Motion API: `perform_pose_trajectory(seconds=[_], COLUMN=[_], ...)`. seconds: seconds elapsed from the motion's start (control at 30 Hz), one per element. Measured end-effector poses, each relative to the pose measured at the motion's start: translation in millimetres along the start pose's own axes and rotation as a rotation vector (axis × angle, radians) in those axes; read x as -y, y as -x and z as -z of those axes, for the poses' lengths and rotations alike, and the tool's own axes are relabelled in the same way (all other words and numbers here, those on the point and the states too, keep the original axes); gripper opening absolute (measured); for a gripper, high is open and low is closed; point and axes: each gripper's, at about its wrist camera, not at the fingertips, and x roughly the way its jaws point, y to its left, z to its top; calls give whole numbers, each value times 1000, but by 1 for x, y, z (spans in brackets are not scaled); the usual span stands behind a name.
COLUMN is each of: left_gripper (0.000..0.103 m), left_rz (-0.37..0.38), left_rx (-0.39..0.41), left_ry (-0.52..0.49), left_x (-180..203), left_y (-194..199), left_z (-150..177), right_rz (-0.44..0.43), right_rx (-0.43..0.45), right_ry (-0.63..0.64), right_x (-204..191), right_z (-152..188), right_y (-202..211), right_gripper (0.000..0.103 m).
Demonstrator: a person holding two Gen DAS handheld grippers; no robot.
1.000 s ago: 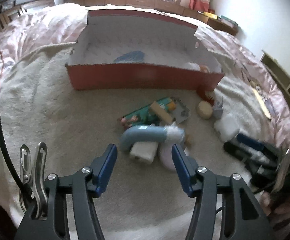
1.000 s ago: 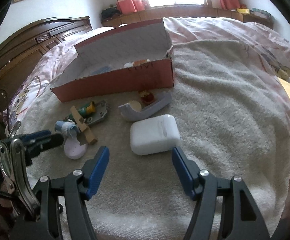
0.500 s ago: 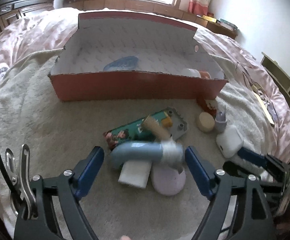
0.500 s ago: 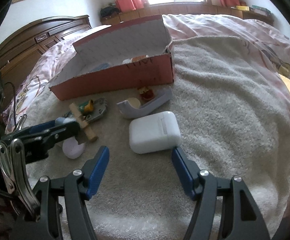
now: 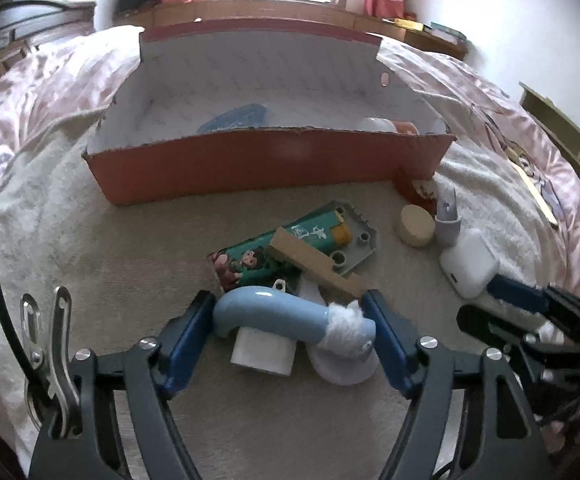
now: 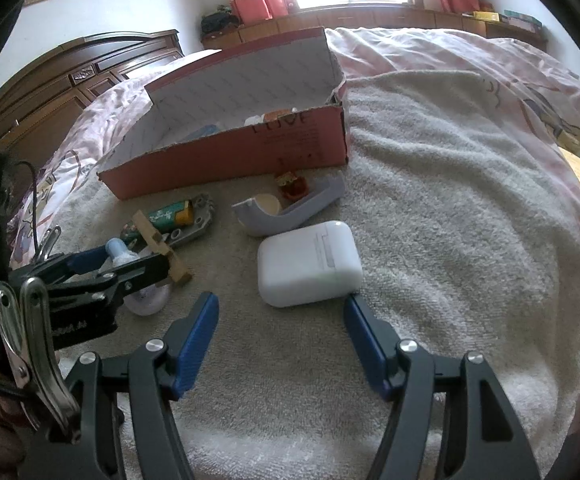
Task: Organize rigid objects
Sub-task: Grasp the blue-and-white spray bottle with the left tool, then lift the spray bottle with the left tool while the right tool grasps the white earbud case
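My left gripper (image 5: 290, 322) is closing around the blue tube (image 5: 274, 316), which lies crosswise between the pads on the towel (image 5: 90, 248), in front of the red box (image 5: 250, 160); the pads (image 5: 192, 330) sit at the tube's ends, contact unclear. My right gripper (image 6: 280, 334) stands half open and empty, its tips just short of the white case (image 6: 307, 264) lying on the towel.

Clutter (image 5: 313, 240) crowds box (image 5: 266, 160) front
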Motion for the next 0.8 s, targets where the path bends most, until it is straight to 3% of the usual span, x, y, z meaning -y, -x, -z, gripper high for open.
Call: perform_pose_trajectory(seconds=[0.17,0.67,0.8], left_gripper=[76,76,76], left_rz=[2,19,25], left_rx=[36,45,45], left_ry=[-17,42,48], left_x=[-1,-14,-15], left_y=[14,25,25], left_z=[-1,3,4], right_rz=[5,67,66], right_rx=[2,6,1], right_ry=[4,78,89], right_x=[-1,-7,-8], right_z=[-2,-17,-21], right_y=[-1,-16,-23], right_gripper=[69,69,75])
